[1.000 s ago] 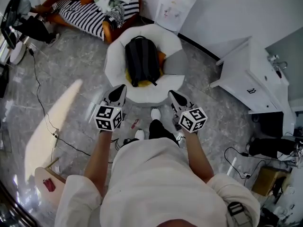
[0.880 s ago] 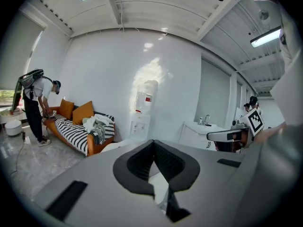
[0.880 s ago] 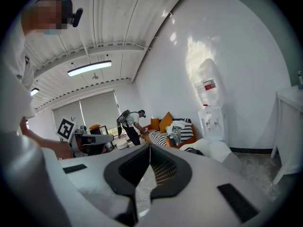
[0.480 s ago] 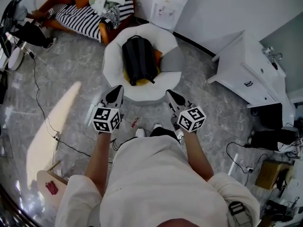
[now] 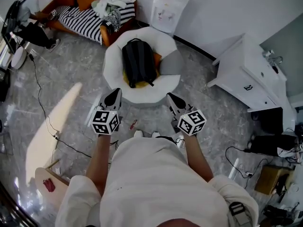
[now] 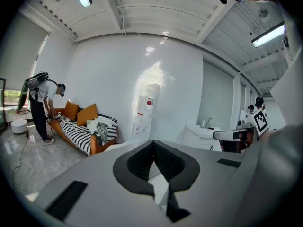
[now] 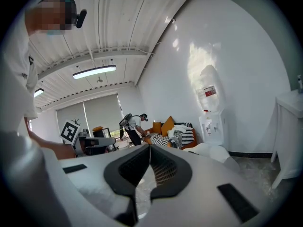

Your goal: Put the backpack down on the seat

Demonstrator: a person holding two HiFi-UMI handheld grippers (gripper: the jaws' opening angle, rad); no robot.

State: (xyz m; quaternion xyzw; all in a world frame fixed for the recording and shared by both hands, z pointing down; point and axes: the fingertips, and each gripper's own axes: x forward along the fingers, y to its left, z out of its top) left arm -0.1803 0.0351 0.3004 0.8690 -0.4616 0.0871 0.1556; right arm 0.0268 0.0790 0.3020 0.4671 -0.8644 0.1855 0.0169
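A black backpack (image 5: 138, 63) lies on the round white seat (image 5: 113, 82), over an orange-yellow cushion. Neither gripper touches it. My left gripper (image 5: 115, 94) hangs just short of the seat's near rim on the left, its jaws shut with nothing between them. My right gripper (image 5: 171, 98) is level with it on the right, also shut and empty. In the left gripper view the fingertips (image 6: 153, 143) meet, pointing over the seat toward the white wall. The right gripper view shows the closed right gripper (image 7: 149, 148) aimed toward the sofa.
Behind the seat stand a striped sofa (image 5: 90, 15) piled with clothes and orange cushions and a water dispenser (image 5: 165, 8). A white cabinet (image 5: 251, 79) is at the right. A person (image 5: 31, 18) bends at the far left. Cables (image 5: 42, 108) run across the floor.
The person holding the grippers has stepped back a little from the seat, and both shut grippers have drawn slightly away from it. The backpack has not moved on the seat.
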